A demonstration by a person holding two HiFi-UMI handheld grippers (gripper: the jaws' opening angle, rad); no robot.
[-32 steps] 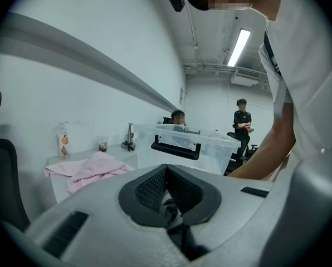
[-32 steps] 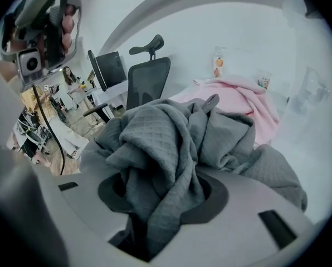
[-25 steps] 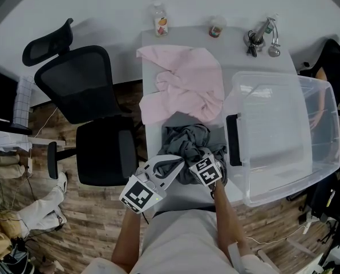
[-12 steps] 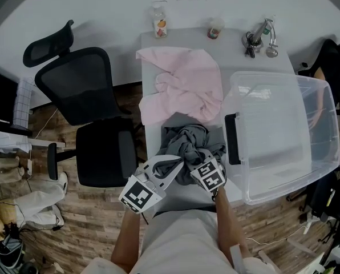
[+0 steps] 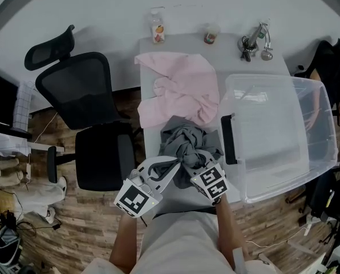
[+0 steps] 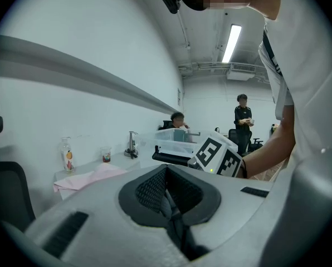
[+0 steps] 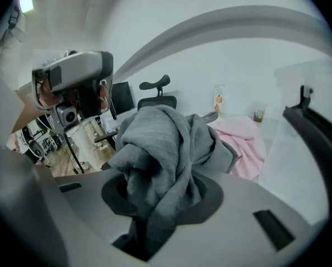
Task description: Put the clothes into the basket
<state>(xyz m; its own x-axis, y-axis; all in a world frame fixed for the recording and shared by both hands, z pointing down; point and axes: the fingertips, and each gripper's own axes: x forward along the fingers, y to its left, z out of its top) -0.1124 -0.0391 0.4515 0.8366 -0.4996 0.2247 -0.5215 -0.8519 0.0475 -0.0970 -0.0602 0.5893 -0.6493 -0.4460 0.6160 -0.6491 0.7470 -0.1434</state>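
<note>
A crumpled grey garment (image 5: 184, 144) rises in a bunch over the near end of the white table (image 5: 255, 67). My right gripper (image 5: 201, 163) is shut on it; in the right gripper view the grey cloth (image 7: 155, 143) fills the jaws of that gripper (image 7: 160, 204). My left gripper (image 5: 169, 165) grips the same garment's left side, and the left gripper view shows that gripper (image 6: 167, 196) shut with a thin grey fold pinched. A pink garment (image 5: 181, 90) lies spread farther back. The clear plastic basket (image 5: 307, 153) stands right of both, holding nothing.
A black office chair (image 5: 84, 96) stands left of the table. A small bottle (image 5: 157, 32), a cup (image 5: 211, 34) and a bunch of keys (image 5: 253, 41) sit along the far edge. Two people (image 6: 244, 121) are in the background beyond the basket (image 6: 174, 146).
Both grippers have risen, the right one more, and the grey garment has been drawn up off the table into a taller bunch. The pink garment and basket stayed put.
</note>
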